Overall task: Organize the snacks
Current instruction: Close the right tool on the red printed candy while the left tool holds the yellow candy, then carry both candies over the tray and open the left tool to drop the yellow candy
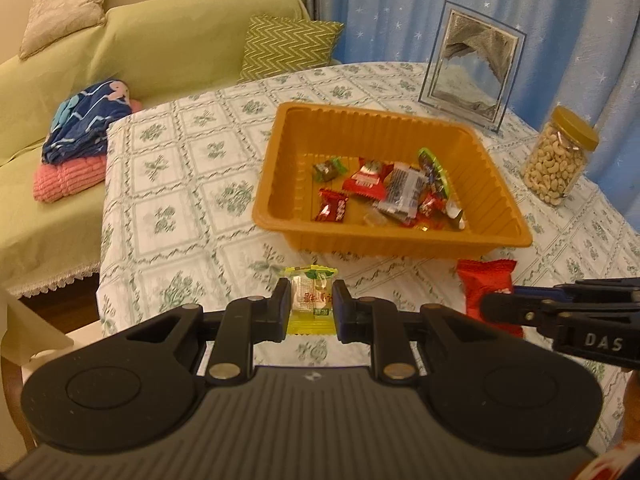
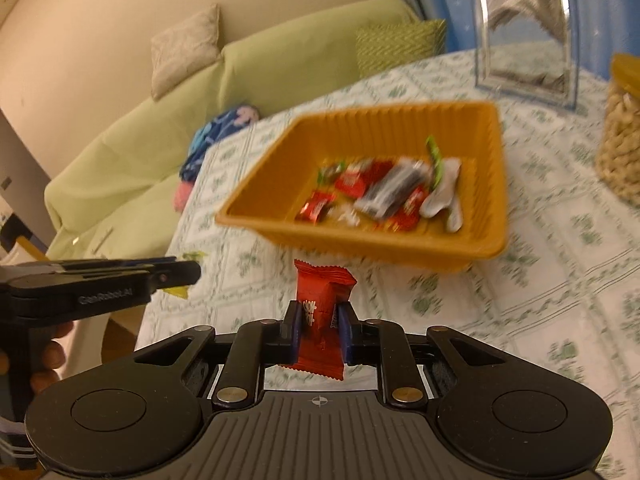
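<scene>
My left gripper is shut on a yellow-green wrapped candy, held just above the tablecloth in front of the orange tray. My right gripper is shut on a red snack packet, pinched upright between the blue pads, a little before the orange tray. The tray holds several wrapped snacks: red ones, a silver-black packet and a green one. In the left wrist view the right gripper's side shows at the right edge with the red packet. The left gripper shows at the left in the right wrist view.
A jar of cashews with a yellow lid stands right of the tray. A glass sand-picture frame stands behind it. The table has a floral cloth. A green sofa with cushions and folded clothes lies to the left.
</scene>
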`<state>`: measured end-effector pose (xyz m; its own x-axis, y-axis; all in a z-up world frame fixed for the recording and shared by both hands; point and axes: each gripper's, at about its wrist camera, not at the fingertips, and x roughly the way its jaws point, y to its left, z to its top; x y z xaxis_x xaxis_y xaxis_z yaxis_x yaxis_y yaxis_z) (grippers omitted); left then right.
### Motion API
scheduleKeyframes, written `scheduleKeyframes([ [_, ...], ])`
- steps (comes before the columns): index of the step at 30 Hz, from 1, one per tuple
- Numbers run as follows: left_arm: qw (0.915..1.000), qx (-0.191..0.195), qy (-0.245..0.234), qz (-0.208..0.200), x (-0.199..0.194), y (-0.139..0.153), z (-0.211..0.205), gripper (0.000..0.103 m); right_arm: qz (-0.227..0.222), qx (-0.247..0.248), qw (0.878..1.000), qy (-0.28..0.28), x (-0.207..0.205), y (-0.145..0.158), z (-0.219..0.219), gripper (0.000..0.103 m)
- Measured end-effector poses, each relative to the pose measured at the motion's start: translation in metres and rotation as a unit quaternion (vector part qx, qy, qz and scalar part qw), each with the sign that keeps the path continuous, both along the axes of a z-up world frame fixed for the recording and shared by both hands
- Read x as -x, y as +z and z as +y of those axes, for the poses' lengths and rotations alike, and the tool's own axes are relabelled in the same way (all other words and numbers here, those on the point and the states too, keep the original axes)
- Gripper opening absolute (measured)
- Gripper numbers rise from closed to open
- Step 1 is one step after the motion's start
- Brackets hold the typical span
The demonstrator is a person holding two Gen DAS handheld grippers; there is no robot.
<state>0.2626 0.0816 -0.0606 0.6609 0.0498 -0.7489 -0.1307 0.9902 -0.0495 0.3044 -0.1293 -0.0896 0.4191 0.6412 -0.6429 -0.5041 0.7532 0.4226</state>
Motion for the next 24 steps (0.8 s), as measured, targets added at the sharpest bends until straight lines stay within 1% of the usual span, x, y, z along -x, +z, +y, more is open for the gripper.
scheduleKeyframes([
  [8, 0.9995, -0.005, -0.024, -0.022, -0.033, 0.013, -0.009, 0.02, -0.03, -0.009, 0.998, -0.045, -0.024, 0.032, -0.023, 0.019],
  [11, 0.9992, -0.008, -0.029, -0.029, -0.048, 0.016, -0.012, 0.02, -0.037, -0.01, 0.997, -0.06, -0.036, 0.039, -0.029, 0.019],
  [17, 0.9987, -0.009, -0.038, -0.034, -0.072, 0.017, -0.016, 0.02, -0.049, -0.006, 0.996, -0.079, -0.059, 0.045, -0.032, 0.019],
  [24, 0.999, 0.0, -0.039, -0.022, -0.096, 0.006, -0.018, 0.02, -0.05, -0.002, 0.995, -0.086, -0.076, 0.044, -0.031, 0.019],
])
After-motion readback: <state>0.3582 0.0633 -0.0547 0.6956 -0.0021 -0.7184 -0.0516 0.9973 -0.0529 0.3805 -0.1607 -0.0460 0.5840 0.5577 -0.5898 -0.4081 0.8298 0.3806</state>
